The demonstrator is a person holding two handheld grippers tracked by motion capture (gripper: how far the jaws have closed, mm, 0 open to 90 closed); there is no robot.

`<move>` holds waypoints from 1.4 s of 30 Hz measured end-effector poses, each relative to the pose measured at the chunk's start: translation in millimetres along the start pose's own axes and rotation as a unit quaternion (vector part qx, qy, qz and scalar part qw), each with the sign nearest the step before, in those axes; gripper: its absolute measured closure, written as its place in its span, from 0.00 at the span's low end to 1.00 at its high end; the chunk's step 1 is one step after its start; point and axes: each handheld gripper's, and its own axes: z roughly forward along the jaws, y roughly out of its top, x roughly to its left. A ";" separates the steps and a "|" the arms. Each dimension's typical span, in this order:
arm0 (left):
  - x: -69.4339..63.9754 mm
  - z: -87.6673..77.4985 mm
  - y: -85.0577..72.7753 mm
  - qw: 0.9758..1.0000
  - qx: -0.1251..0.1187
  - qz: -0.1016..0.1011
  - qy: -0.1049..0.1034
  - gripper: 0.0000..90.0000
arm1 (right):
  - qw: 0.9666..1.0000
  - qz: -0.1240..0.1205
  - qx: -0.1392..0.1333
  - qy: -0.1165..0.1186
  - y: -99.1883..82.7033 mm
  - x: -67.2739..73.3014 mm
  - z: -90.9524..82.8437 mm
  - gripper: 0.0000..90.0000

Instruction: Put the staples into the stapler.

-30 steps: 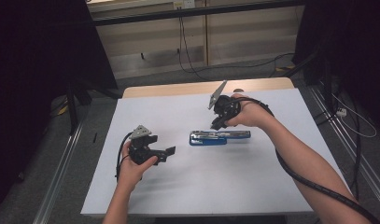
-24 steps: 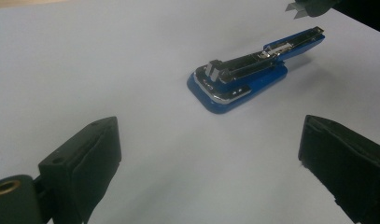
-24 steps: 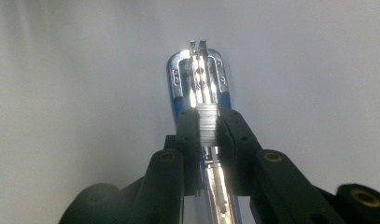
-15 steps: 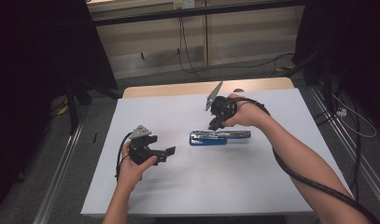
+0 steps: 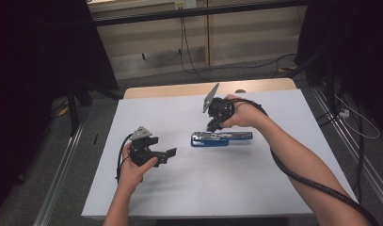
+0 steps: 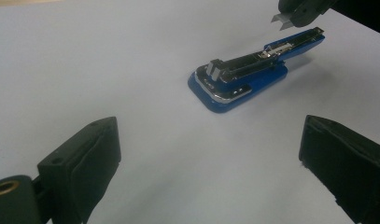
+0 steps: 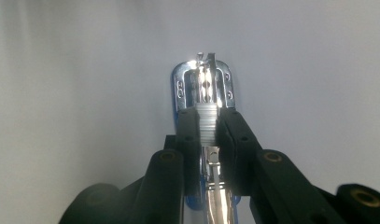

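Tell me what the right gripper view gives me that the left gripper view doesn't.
Right gripper view: the right gripper with its jaws closed on a staple strip, straight above the stapler and its chrome end. Left gripper view: the left gripper with its jaws wide apart and nothing between them, and the stapler's full length lying open. Both: the blue stapler, the staple strip and the white table.

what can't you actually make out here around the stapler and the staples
- Whether the staple strip touches the stapler: in the right gripper view the right gripper covers the channel below it; in the left gripper view the top edge cuts that gripper off.
- The staples, high view: too small, hidden behind the right hand.
- How many staples the strip holds: blurred in the right gripper view.
- The left gripper, left gripper view: its black fingers are cut off by the bottom edge.
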 end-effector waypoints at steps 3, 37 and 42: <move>0.5 -0.7 0.0 1.000 -0.001 0.001 0.001 0.06 | 1.000 0.002 0.004 0.001 1.7 0.1 2.0 0.88; 1.0 -0.8 -1.2 1.000 0.003 0.003 0.002 0.06 | 1.000 0.004 -0.003 0.010 10.2 -7.9 20.7 0.88; 1.0 -0.6 -1.3 1.000 0.004 0.004 0.003 0.06 | 1.000 0.004 -0.004 0.008 10.1 -8.9 22.5 0.88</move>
